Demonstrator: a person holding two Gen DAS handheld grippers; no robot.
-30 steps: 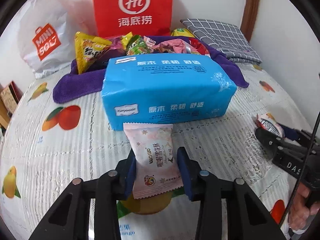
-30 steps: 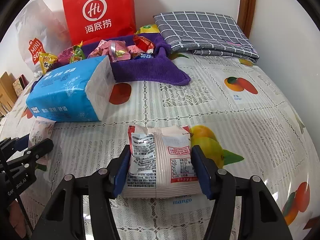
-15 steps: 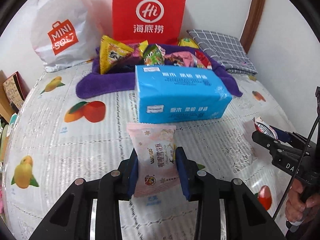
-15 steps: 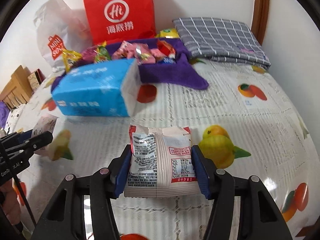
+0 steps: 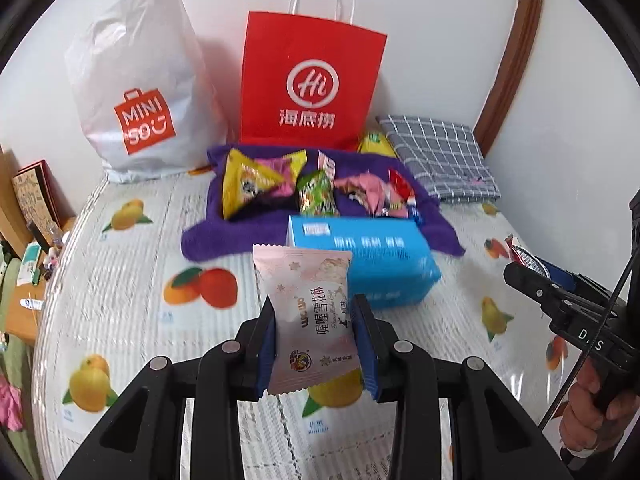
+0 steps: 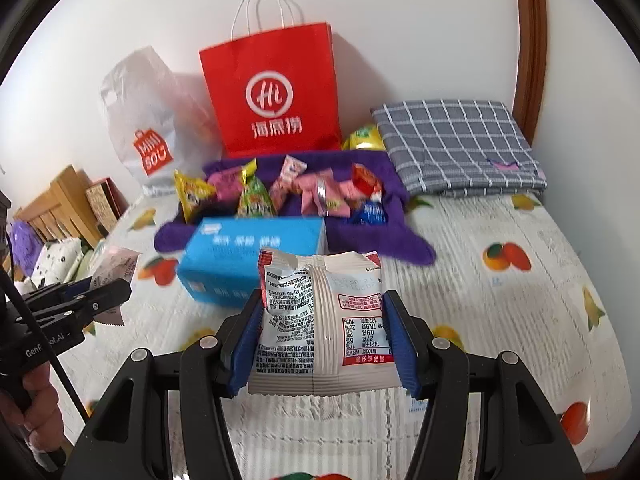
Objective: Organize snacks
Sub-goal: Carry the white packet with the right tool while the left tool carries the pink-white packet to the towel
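Pink foil snack packet (image 5: 310, 320) sits upright between the blue pads of the left gripper (image 5: 316, 344), clear of the fruit-print tablecloth (image 5: 120, 300); white snack packet with red nutrition panel (image 6: 324, 328) is clamped the same way in the right gripper (image 6: 322, 344), print side up, top edge torn and crumpled. Both pairs of jaws stand at a narrow-to-middling gap, closed on their packets, pads pressing the side seams. Judged step: carrying both packets toward the snack pile (image 5: 320, 188) lying on the purple towel (image 5: 208, 236) behind the blue tissue pack (image 5: 372, 264). To do it well: keep both packets high enough to pass over the tissue pack, which lies directly between grippers and towel; hold pressure steady, since thin foil can slip or buckle; keep the two grippers apart so they do not collide. Release only once each packet is over bare towel, not atop the heap. Red paper bag (image 5: 312, 84) and white plastic bag (image 5: 140, 84) stand against the wall behind the towel.
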